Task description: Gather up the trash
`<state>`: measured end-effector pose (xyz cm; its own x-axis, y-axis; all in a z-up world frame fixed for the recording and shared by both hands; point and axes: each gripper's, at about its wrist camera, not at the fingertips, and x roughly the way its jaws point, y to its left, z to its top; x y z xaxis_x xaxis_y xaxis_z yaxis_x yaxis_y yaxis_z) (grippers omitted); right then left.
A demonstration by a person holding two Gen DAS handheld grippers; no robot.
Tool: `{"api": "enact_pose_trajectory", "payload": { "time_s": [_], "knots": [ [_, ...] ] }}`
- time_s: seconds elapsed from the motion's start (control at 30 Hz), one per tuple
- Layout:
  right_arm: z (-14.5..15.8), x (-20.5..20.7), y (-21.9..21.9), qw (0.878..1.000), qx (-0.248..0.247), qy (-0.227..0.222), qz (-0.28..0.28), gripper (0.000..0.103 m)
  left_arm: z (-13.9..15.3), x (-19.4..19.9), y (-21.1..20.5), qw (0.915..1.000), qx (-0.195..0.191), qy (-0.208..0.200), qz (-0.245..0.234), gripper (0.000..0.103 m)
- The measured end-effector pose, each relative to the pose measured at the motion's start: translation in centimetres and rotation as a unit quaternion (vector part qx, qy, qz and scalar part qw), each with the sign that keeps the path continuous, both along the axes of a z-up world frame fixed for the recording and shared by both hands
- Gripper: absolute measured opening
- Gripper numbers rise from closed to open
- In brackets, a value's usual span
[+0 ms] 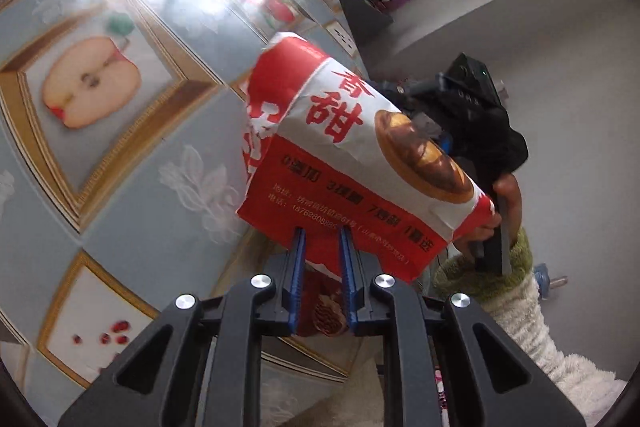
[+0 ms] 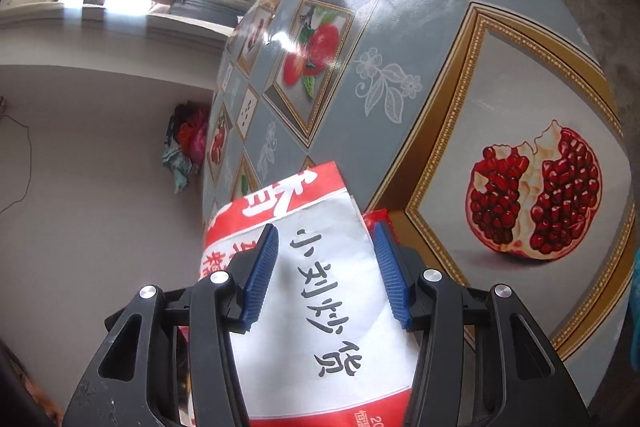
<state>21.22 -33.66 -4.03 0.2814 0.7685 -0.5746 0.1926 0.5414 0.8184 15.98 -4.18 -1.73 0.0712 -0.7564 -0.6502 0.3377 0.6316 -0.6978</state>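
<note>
Paper bag (image 1: 360, 163) blocks both tools; tabletop (image 1: 132, 187) beside it lies open.

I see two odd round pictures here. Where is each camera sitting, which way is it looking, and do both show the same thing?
Left wrist view: sits on the left gripper, looking along its blue fingers, which pinch the lower edge of a red and white paper bag above the fruit-patterned tablecloth; the person's other hand shows beyond.
Right wrist view: sits on the right gripper, looking along its fingers, which flank the bag's white face; no hand shows.
Shared: the same bag and tablecloth.
</note>
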Motion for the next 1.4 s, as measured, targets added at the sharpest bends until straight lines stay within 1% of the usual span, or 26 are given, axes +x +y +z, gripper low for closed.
{"api": "enact_pose_trajectory", "payload": {
  "time_s": [0.03,0.1,0.13,0.2,0.23,0.3,0.37,0.43,0.5,0.57,0.63,0.7,0.73,0.8,0.93,1.0,1.1,1.23,1.4],
  "knots": [
    [0.0,-0.1,-0.2,1.0,0.004,-0.003,0.002,0.049,0.0,-0.6,-0.6,1.0,-0.004,0.003,-0.006,0.015],
    [0.2,-0.3,-0.6,1.0,0.002,-0.006,0.001,0.049,0.1,-1.6,-1.8,0.9996,-0.004,-0.007,-0.028,0.015],
    [0.5,-0.3,-0.8,1.0,-0.002,-0.008,-0.003,0.05,0.2,-2.0,-2.2,0.9994,-0.001,-0.017,-0.031,0.015],
    [1.3,-0.6,-1.6,0.999,-0.026,-0.017,-0.019,0.052,0.3,-2.5,-2.4,0.9986,0.0,-0.031,-0.044,0.015],
    [1.9,-0.8,-2.0,0.999,-0.031,-0.03,-0.028,0.053,0.5,-2.5,-2.4,0.9983,-0.002,-0.036,-0.046,0.015],
    [3.0,-1.2,-2.8,0.997,-0.026,-0.053,-0.047,0.053,1.1,-2.7,-1.5,0.9972,-0.005,-0.055,-0.05,0.015],
    [4.3,-2.3,-4.0,0.994,-0.027,-0.075,-0.07,0.053,1.7,-2.9,-0.8,0.9952,-0.009,-0.077,-0.061,0.015],
    [5.5,-3.5,-4.8,0.99,-0.034,-0.096,-0.094,0.053,2.3,-3.1,0.2,0.9937,-0.02,-0.087,-0.068,0.015],
    [6.7,-5.2,-5.5,0.986,-0.025,-0.115,-0.116,0.054,2.9,-3.2,1.2,0.9926,-0.025,-0.1,-0.063,0.015],
    [7.8,-7.4,-5.8,0.981,-0.013,-0.136,-0.139,0.054,3.5,-3.1,2.1,0.9919,-0.026,-0.114,-0.048,0.015],
    [8.4,-9.2,-5.3,0.976,-0.001,-0.155,-0.153,0.054,3.9,-2.5,2.1,0.9916,-0.024,-0.124,-0.028,0.015],
    [8.7,-10.8,-4.2,0.972,0.013,-0.165,-0.165,0.054,4.2,-1.8,2.2,0.9912,-0.019,-0.131,-0.013,0.015],
    [8.7,-11.7,-3.7,0.971,0.02,-0.168,-0.17,0.054,4.4,-1.5,2.0,0.9899,-0.011,-0.141,-0.005,0.015],
    [8.2,-13.5,-3.0,0.968,0.035,-0.168,-0.183,0.054,4.8,-0.9,1.1,0.9858,0.013,-0.168,0.006,0.015],
    [6.4,-15.8,-2.5,0.965,0.066,-0.149,-0.204,0.053,5.3,-0.3,-0.2,0.978,0.039,-0.204,0.016,0.015],
    [5.4,-16.0,-2.2,0.964,0.087,-0.139,-0.208,0.052,5.5,-0.1,-0.6,0.9752,0.048,-0.215,0.018,0.015],
    [4.2,-15.3,-1.7,0.965,0.105,-0.121,-0.208,0.049,5.3,0.1,-0.9,0.9737,0.058,-0.22,0.02,0.015],
    [3.1,-14.6,-1.8,0.962,0.14,-0.108,-0.207,0.044,4.8,0.5,-1.9,0.9728,0.067,-0.221,0.021,0.015],
    [2.8,-13.7,-2.1,0.962,0.149,-0.102,-0.206,0.036,4.3,0.6,-2.5,0.9738,0.071,-0.216,0.015,0.015]
  ]
}}
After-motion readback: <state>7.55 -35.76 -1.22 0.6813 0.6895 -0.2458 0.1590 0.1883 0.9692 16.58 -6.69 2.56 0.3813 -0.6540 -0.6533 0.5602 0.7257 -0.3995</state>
